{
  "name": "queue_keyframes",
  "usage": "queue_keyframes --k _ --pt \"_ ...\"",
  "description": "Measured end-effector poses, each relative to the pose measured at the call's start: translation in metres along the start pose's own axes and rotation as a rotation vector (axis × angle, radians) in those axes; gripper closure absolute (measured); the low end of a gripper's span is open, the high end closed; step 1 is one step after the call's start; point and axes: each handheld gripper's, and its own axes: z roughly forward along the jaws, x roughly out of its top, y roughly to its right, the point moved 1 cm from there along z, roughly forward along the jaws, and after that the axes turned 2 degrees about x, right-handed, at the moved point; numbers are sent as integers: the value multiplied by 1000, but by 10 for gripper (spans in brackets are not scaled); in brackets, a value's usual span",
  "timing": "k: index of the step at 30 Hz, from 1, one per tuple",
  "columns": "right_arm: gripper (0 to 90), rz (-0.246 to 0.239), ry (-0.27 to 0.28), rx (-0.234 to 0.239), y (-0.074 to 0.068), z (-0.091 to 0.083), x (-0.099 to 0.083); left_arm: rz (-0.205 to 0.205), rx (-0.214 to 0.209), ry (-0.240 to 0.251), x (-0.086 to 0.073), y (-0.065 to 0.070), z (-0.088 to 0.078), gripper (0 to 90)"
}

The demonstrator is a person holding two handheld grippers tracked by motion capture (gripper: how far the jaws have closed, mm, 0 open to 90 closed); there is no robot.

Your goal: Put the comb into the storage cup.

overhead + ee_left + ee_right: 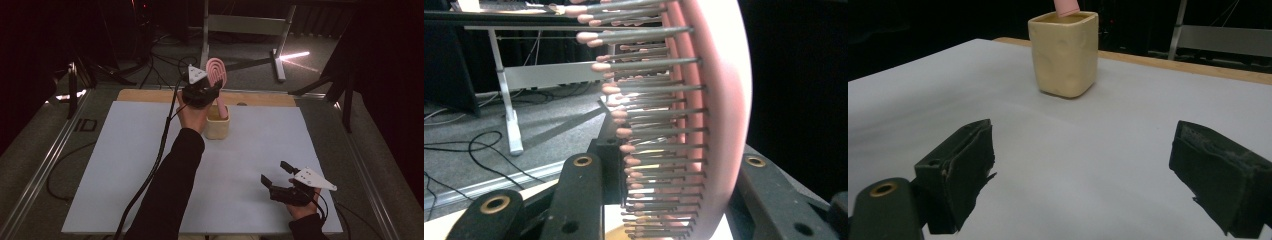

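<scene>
Your left gripper (659,200) has its two black jaws clamped on the pink hairbrush (704,125), one on the bristle side and one against the smooth pink back, so the brush head stands between them and rises toward twelve o'clock in the left gripper view. Bristles point toward nine o'clock there, their rounded pink tips in rows.

From above, you hold that brush (217,72) upright at the far edge of the white mat (125,165), its handle going down into the cream cup (217,126); your left gripper (202,90) sits just above the cup's rim.

Your right gripper (274,172) rests low near the mat's five o'clock corner, well apart from the cup. Its jaws stand wide apart with nothing between them, and the cup (1064,55) lies at twelve o'clock ahead of them.
</scene>
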Motion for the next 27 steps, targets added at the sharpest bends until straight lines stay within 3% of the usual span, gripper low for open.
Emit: queue_keyframes --k 27 --pt "106 1 -3 2 0 1 -1 -12 -7 -4 -6 2 5 640"
